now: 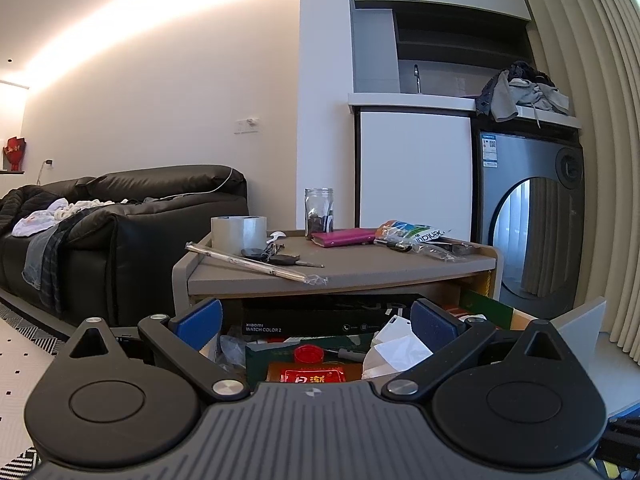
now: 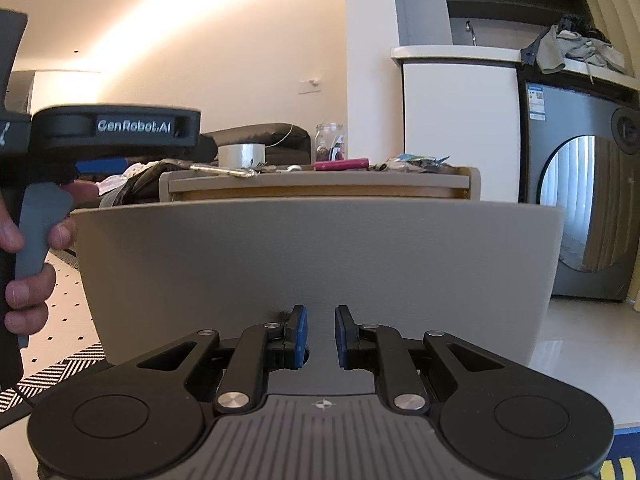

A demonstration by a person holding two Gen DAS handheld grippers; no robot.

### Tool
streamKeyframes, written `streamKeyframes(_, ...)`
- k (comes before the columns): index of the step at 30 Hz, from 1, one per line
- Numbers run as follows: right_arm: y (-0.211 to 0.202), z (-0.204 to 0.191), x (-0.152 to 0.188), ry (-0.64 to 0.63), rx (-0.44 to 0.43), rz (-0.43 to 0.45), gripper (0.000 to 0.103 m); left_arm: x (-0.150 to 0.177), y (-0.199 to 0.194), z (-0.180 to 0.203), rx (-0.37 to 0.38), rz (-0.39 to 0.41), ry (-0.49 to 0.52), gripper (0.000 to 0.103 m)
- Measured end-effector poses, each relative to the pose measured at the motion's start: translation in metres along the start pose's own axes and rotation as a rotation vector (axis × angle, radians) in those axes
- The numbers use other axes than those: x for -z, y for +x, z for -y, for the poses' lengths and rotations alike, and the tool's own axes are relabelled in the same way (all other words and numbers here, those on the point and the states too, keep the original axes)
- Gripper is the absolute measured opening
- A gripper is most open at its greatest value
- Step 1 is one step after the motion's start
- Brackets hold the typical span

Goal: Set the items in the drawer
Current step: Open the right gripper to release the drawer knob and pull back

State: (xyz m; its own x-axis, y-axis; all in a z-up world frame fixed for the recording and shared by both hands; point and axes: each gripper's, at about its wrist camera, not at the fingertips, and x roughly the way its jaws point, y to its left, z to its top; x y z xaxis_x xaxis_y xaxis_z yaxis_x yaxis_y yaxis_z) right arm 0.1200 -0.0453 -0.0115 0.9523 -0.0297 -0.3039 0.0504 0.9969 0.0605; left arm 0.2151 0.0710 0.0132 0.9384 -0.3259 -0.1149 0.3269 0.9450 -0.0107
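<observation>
From my left camera, my left tool is spread wide with nothing in it. It hangs over the open drawer, which is already stuffed: a black watch box, a red-capped bottle, white paper. The things I have to put away sit above on the little counter: a tape roll, a long shiny bar in plastic, keys, a pink wallet, a snack bag and a glass jar. I think I am at the picking-up step. Next I need to lift the tool up past the counter edge and reach for one thing, maybe the bar, since it sticks out nearest.

From my right camera, my right tool is low, right up at the grey drawer front. Its blue pads are nearly together with a small gap, and nothing is between them. The person's hand holds the left tool's handle beside the drawer. The drawer is crowded, so finding room may be hard.
</observation>
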Motion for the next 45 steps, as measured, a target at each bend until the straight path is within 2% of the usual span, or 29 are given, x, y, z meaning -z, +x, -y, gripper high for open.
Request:
streamKeyframes(13,-0.015,0.011,-0.014,0.007,0.013,0.081,0.023,0.001,0.003,0.002,0.003,-0.007,0.003,0.103)
streamKeyframes(22,-0.018,0.015,-0.024,-0.005,0.026,0.116,0.035,0.002,0.006,0.002,0.008,-0.009,0.004,0.103)
streamKeyframes(29,-0.019,0.016,-0.034,-0.021,0.037,0.159,0.050,0.002,0.009,0.001,0.009,-0.010,0.000,0.103)
streamKeyframes(34,-0.019,0.017,-0.043,-0.034,0.041,0.188,0.051,0.003,0.012,0.002,0.012,-0.012,0.003,0.103)
streamKeyframes(38,-0.019,0.017,-0.046,-0.032,0.047,0.207,0.061,0.003,0.007,0.003,0.012,-0.011,0.005,0.103)
streamKeyframes(42,-0.018,0.017,-0.048,-0.035,0.047,0.214,0.062,0.003,0.008,0.002,0.010,-0.012,0.003,0.103)
streamKeyframes(45,-0.017,0.017,-0.049,-0.031,0.056,0.220,0.069,0.004,0.009,0.002,0.009,-0.013,0.002,0.103)
